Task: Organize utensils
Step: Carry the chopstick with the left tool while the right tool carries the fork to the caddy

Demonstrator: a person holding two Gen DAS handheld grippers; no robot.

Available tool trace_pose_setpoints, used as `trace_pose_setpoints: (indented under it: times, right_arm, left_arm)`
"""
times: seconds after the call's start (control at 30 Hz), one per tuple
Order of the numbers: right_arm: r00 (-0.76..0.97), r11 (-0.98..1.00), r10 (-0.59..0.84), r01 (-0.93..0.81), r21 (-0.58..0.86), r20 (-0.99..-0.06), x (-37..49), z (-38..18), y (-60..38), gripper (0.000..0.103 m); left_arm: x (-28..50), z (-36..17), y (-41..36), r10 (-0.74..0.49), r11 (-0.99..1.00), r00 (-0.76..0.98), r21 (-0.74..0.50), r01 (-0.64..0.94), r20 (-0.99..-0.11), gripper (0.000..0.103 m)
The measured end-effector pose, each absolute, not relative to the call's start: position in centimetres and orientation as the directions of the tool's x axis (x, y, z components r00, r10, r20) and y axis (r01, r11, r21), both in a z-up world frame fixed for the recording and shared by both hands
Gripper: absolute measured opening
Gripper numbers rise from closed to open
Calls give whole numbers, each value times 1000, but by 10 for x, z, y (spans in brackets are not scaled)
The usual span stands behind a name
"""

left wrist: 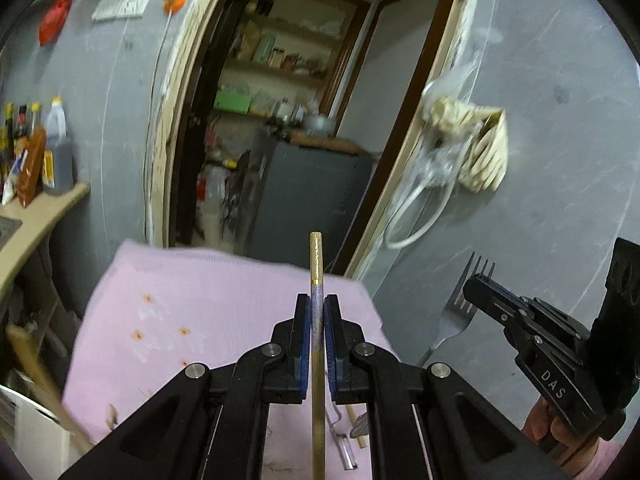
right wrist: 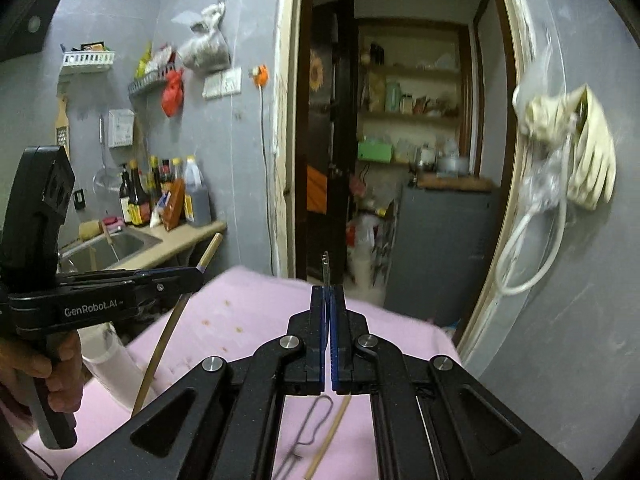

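Note:
My left gripper (left wrist: 317, 308) is shut on a gold chopstick (left wrist: 316, 256) with a glittery grey band, held upright above the pink cloth (left wrist: 192, 320). It also shows in the right wrist view (right wrist: 191, 276), with the chopstick (right wrist: 166, 340) slanting down through it. My right gripper (right wrist: 329, 300) is shut on a steel fork (right wrist: 326, 266), seen edge-on with tines up. In the left wrist view the right gripper (left wrist: 474, 286) holds the fork (left wrist: 460, 312) to the right. On the cloth lie another chopstick (right wrist: 328, 436) and a bent wire utensil (right wrist: 310, 428).
A white container (right wrist: 116, 360) stands at the cloth's left edge. A counter (right wrist: 180, 240) with sauce bottles (right wrist: 160, 196) and a sink is at the left. An open doorway (right wrist: 400, 160) with shelves is ahead. Gloves (right wrist: 588, 160) hang on the grey wall to the right.

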State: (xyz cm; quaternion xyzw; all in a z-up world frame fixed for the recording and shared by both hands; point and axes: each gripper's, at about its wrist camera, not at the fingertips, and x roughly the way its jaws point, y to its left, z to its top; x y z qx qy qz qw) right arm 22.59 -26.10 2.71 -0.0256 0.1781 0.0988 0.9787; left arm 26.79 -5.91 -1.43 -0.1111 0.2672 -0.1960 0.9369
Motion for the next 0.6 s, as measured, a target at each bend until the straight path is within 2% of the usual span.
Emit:
trace_pose_setpoints:
  times: [0.3, 0.6]
  right_arm:
    - [932, 960, 242, -271, -74, -269, 186, 91, -191, 2]
    - [920, 930, 333, -357, -91, -207, 165, 115, -127, 2]
  left_arm:
    - [228, 53, 1, -424, 891, 847, -315, 326, -320, 7]
    - [197, 91, 75, -310, 927, 925, -286, 243, -221, 7]
